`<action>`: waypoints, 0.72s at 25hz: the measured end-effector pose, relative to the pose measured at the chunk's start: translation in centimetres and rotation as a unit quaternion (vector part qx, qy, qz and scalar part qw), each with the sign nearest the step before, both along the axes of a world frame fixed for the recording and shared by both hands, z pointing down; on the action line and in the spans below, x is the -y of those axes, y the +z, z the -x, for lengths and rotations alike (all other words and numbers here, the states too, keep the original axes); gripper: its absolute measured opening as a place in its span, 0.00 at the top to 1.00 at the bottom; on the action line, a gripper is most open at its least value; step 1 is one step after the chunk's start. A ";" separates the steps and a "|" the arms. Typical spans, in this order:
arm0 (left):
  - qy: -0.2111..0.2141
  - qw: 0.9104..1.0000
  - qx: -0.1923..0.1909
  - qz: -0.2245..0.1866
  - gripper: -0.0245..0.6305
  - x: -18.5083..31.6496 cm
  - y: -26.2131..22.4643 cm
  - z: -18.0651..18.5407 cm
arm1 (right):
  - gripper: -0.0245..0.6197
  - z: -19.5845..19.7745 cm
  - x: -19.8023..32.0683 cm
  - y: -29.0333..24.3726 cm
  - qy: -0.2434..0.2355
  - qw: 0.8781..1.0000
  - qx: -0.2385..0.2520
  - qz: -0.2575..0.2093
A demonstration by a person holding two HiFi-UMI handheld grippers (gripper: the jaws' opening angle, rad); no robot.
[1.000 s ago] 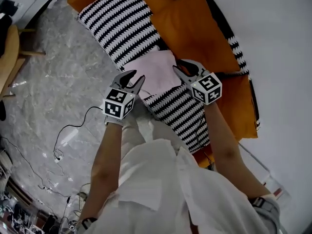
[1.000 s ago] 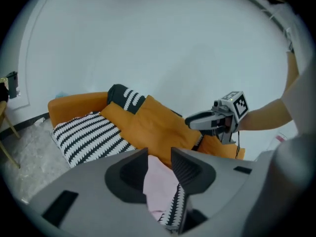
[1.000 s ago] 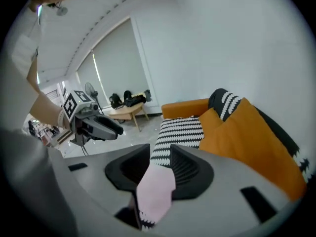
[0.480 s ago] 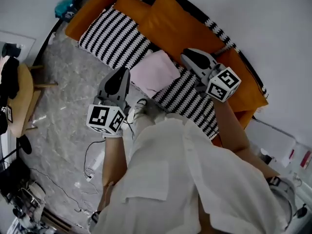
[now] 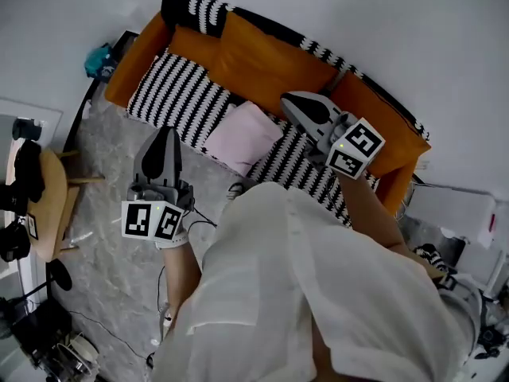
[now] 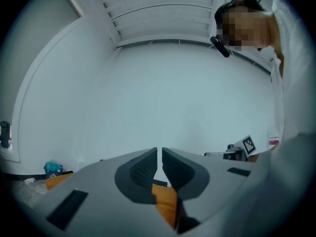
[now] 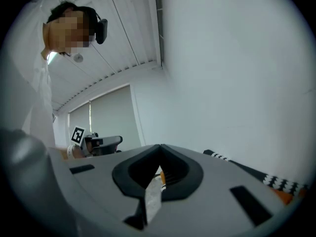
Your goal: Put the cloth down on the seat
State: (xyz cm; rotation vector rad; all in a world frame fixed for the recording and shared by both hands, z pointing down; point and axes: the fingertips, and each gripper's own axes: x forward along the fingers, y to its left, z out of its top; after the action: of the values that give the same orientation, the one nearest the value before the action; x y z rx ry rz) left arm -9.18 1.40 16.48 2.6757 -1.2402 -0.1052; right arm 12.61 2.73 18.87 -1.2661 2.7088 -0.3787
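Observation:
The pink cloth (image 5: 242, 136) lies flat on the black-and-white striped seat (image 5: 175, 94) of the orange sofa (image 5: 270, 58). Neither gripper touches it. My left gripper (image 5: 165, 132) hangs over the floor in front of the sofa, to the cloth's left, jaws shut with nothing between them. My right gripper (image 5: 288, 99) is raised over the seat to the cloth's right, also shut and empty. In the left gripper view the closed jaws (image 6: 159, 152) point at a bare white wall. The right gripper view shows its closed jaws (image 7: 160, 147) aimed up at wall and ceiling.
A round wooden table (image 5: 49, 205) carrying dark objects stands at the left. Cables (image 5: 119, 337) trail across the grey marble floor (image 5: 111, 165). A teal thing (image 5: 99, 59) sits by the sofa's left end, and white equipment (image 5: 453, 213) by its right end.
Both grippers have shut and lifted away from the cloth, the left one out over the floor. The cloth stays on the seat. The head view has pulled back.

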 end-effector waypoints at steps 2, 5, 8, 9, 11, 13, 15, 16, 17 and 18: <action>-0.001 1.000 -0.004 -0.005 0.90 -0.5 -0.6 0.0 | 0.95 -0.3 -0.5 -0.8 0.006 1.000 -0.001 -0.007; -0.005 1.000 -0.010 -0.008 0.90 -1.2 -1.0 0.0 | 0.95 -0.5 -1.1 -1.3 0.008 1.000 -0.013 -0.011; -0.006 1.000 -0.011 -0.008 0.90 -1.7 -1.0 0.1 | 0.95 -0.7 -1.6 -1.5 0.013 1.000 -0.022 -0.014; -0.007 1.000 -0.011 -0.008 0.90 -1.8 -1.1 0.2 | 0.95 -0.6 -1.8 -1.6 0.013 0.999 -0.026 -0.018; -0.014 1.000 -0.011 -0.010 0.90 -1.9 -1.2 0.6 | 0.95 -0.6 -2.0 -2.0 0.014 0.999 -0.039 -0.032; -0.023 1.000 -0.011 -0.011 0.90 -1.9 -1.3 1.1 | 0.95 -0.6 -2.3 -2.4 0.016 0.998 -0.047 -0.044; -0.027 1.000 -0.012 -0.010 0.90 -1.9 -1.4 1.4 | 0.95 -0.6 -2.2 -2.7 0.015 0.998 -0.045 -0.047; -0.026 1.000 -0.013 -0.011 0.90 -2.0 -1.4 1.5 | 0.95 -0.6 -2.2 -2.7 0.014 0.998 -0.045 -0.047; -0.025 1.000 -0.013 -0.011 0.90 -2.0 -1.4 1.4 | 0.95 -0.5 -2.2 -2.6 0.013 0.998 -0.046 -0.047; -0.022 1.000 -0.014 -0.012 0.90 -2.1 -1.4 1.2 | 0.95 -0.5 -2.3 -2.5 0.012 0.998 -0.048 -0.046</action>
State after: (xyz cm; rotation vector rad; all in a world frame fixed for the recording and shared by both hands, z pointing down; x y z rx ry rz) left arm -10.41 3.48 15.07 2.6582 -1.2970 -0.1636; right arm 13.15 5.07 16.40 -1.3220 2.7516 -0.1936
